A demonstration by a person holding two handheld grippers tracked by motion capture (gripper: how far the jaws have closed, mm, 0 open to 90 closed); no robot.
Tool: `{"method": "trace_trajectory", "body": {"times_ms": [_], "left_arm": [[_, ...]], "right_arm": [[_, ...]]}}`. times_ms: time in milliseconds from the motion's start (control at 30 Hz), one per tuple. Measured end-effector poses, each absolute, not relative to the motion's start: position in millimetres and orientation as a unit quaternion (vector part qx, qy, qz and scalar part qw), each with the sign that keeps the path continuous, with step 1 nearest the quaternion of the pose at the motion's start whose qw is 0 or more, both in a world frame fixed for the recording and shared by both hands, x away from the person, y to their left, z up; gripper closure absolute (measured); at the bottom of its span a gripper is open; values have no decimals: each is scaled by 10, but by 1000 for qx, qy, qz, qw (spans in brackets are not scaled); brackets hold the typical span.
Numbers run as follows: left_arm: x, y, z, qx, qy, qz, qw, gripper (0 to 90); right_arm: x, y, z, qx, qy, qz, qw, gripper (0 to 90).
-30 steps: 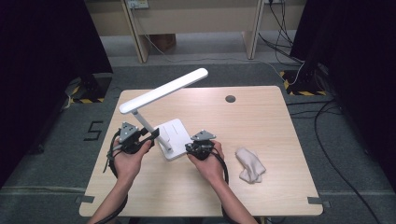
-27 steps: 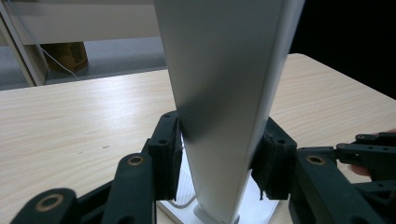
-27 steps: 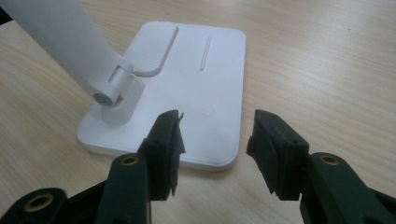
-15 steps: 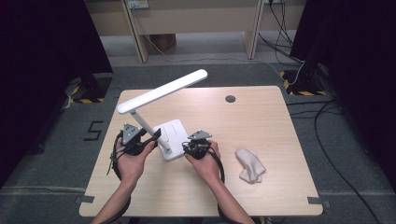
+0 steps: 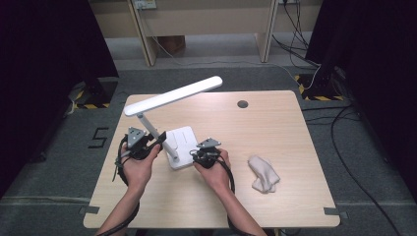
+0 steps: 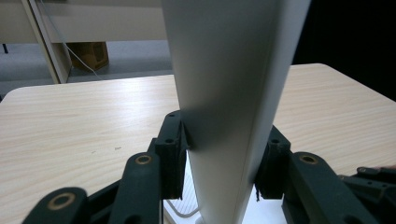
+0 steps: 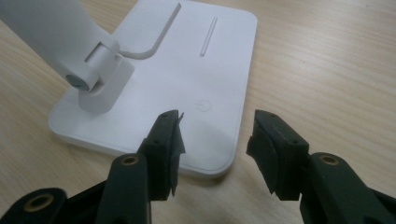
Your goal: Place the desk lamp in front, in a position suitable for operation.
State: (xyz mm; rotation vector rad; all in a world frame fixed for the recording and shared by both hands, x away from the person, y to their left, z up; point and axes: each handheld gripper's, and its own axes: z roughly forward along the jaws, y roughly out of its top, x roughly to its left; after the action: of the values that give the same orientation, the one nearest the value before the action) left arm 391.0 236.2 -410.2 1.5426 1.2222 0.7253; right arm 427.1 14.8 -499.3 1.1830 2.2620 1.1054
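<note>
**Left tool grips lamp stem, right tool spread over base**

The left tool is clamped on the stem of the white lamp, a jaw pressed to each side. The right tool is spread wide at the near corner of the lamp's base, holding nothing, just before a power symbol on the base. The lamp stands on the counter; a white cloth lies to the base's right, well apart.

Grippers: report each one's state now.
Left gripper: closed on the lamp arm.
Right gripper: open, holding nothing, over the lamp base.
</note>
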Motion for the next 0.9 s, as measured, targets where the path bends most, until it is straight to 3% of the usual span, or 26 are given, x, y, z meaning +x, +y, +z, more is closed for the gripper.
{"method": "trace_trajectory", "body": {"times_ms": [900], "left_arm": [[4070, 2465, -4163, 622, 524, 298, 499, 670]], "right_arm": [[4233, 249, -5074, 412, 807, 389, 165, 535]]}}
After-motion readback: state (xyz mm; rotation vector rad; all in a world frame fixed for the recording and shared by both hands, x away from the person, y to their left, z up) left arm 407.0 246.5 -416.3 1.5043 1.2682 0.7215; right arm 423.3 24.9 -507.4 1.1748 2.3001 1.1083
